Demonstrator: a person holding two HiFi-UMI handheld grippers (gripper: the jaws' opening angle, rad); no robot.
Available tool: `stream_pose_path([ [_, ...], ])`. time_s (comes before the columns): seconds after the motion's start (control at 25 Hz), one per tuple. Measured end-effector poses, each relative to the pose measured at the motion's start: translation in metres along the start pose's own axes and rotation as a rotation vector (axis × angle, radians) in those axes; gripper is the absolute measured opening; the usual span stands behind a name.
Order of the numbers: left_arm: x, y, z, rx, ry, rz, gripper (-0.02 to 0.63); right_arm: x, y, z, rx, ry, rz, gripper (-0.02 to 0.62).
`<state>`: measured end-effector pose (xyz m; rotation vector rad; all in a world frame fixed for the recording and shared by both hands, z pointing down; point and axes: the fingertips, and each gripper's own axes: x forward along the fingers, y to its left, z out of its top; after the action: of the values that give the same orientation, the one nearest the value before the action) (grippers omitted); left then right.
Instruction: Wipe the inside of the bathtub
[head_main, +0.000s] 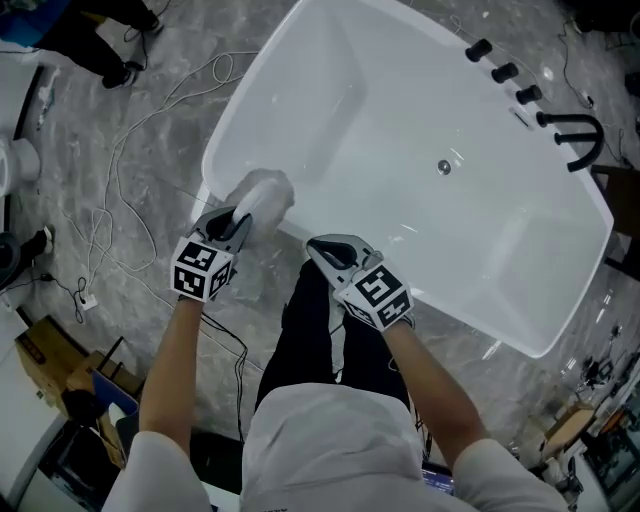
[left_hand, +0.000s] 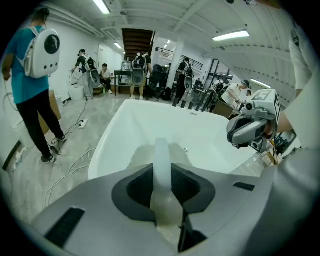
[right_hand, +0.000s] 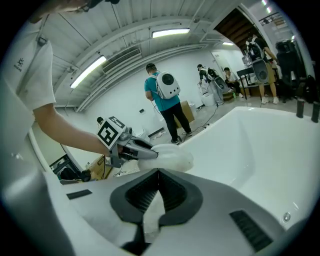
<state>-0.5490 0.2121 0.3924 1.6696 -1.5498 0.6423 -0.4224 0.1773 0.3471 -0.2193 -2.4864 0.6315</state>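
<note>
A white freestanding bathtub (head_main: 228, 135) fills the head view, with a drain (head_main: 444, 167) in its floor. My left gripper (head_main: 240, 222) is shut on a white cloth (head_main: 262, 193), which lies bunched on the tub's near-left rim. In the left gripper view the cloth (left_hand: 161, 162) runs as a strip between the jaws, over the tub (left_hand: 145, 125). My right gripper (head_main: 318, 246) is shut and holds nothing, just outside the near rim. The right gripper view shows its closed jaws (right_hand: 159, 172), with the left gripper (right_hand: 131, 147) and the cloth (right_hand: 172, 156) beyond.
Black faucet fittings (head_main: 575, 135) stand on the tub's far right rim. White cables (head_main: 130, 170) trail across the marble floor on the left, and a cardboard box (head_main: 45, 355) sits at the lower left. Several people, one in teal (left_hand: 30, 75), stand about the room.
</note>
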Motion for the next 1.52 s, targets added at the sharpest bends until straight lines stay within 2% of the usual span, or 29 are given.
stream_pose_path([
  [0.2, 0.036, 0.04, -0.012, 0.057, 0.086, -0.038, 0.091, 0.046, -0.018, -0.018, 0.007, 0.029, 0.036, 0.019],
  [0.36, 0.066, 0.048, -0.02, 0.098, 0.182, -0.095, 0.091, 0.062, -0.032, -0.03, 0.075, 0.014, 0.027, 0.019],
  [0.6, 0.098, 0.074, -0.031, 0.092, 0.294, -0.161, 0.091, 0.097, -0.054, -0.031, 0.138, 0.011, 0.012, 0.02],
  [0.68, 0.106, 0.075, -0.032, 0.105, 0.346, -0.193, 0.091, 0.101, -0.06, -0.033, 0.158, 0.015, 0.012, 0.02],
  [0.92, 0.127, 0.067, -0.045, 0.234, 0.54, -0.311, 0.091, 0.116, -0.077, -0.035, 0.181, 0.009, 0.01, 0.019],
  [1.04, 0.135, 0.065, -0.051, 0.234, 0.625, -0.41, 0.091, 0.118, -0.083, -0.037, 0.199, 0.006, 0.015, 0.019],
  [1.32, 0.15, 0.063, -0.063, 0.247, 0.735, -0.556, 0.091, 0.13, -0.089, -0.056, 0.224, 0.026, 0.034, 0.018],
  [1.44, 0.167, 0.058, -0.069, 0.273, 0.791, -0.592, 0.091, 0.131, -0.098, -0.064, 0.249, 0.034, 0.021, 0.02],
  [1.52, 0.18, 0.055, -0.073, 0.309, 0.822, -0.602, 0.091, 0.134, -0.107, -0.073, 0.248, 0.078, 0.006, 0.019],
])
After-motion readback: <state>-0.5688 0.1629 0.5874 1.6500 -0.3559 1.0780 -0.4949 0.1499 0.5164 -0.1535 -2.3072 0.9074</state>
